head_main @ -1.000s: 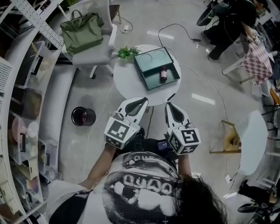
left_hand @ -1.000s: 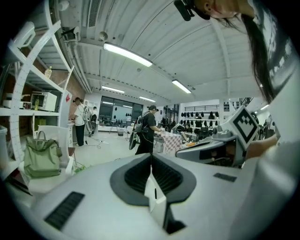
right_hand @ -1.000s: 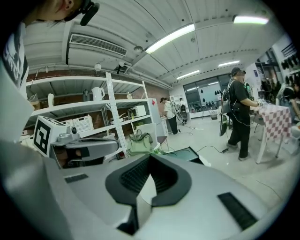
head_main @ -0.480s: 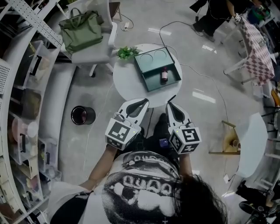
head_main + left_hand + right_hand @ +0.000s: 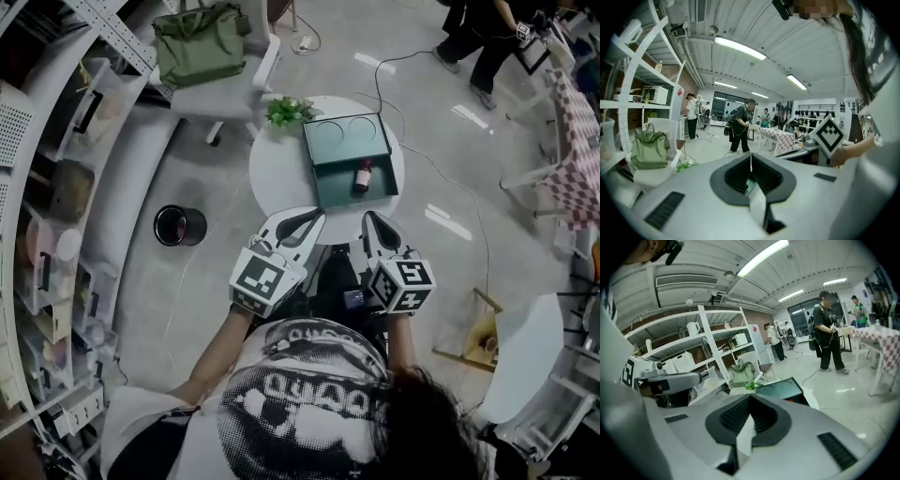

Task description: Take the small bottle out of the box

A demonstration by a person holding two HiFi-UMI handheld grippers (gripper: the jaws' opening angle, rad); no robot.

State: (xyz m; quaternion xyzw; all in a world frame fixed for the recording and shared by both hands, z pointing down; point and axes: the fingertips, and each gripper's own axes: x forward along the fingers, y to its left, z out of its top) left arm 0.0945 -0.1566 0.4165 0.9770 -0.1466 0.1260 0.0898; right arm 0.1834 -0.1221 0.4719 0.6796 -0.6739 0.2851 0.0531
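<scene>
Starts at far left with white shelving (image 5: 52, 187) loaded with bins. Shows a green bag (image 5: 197, 42) on a white chair (image 5: 234, 94) just past it. Adds a round black bin (image 5: 180, 225) on the floor, well apart from the table.

Moves on to the round white table (image 5: 281, 173), with a small green plant (image 5: 289, 111) at its far edge. Finds the open green box (image 5: 333, 187) just right of the plant, on the table's right half, lid folded back on the far side. Places the small bottle (image 5: 362, 175) inside the box, near its right wall, touched by neither gripper. Cannot say whether lying or standing.

Has the left gripper (image 5: 313, 218) at the table's near edge, pointed toward the box, jaws pressed together on nothing. Sets the right gripper (image 5: 369, 221) just beside it, also short of the box, jaws likewise closed and empty.

Ends at upper right with people (image 5: 483, 47) standing on the pale floor, and a checked cloth (image 5: 572, 178) over another table.
</scene>
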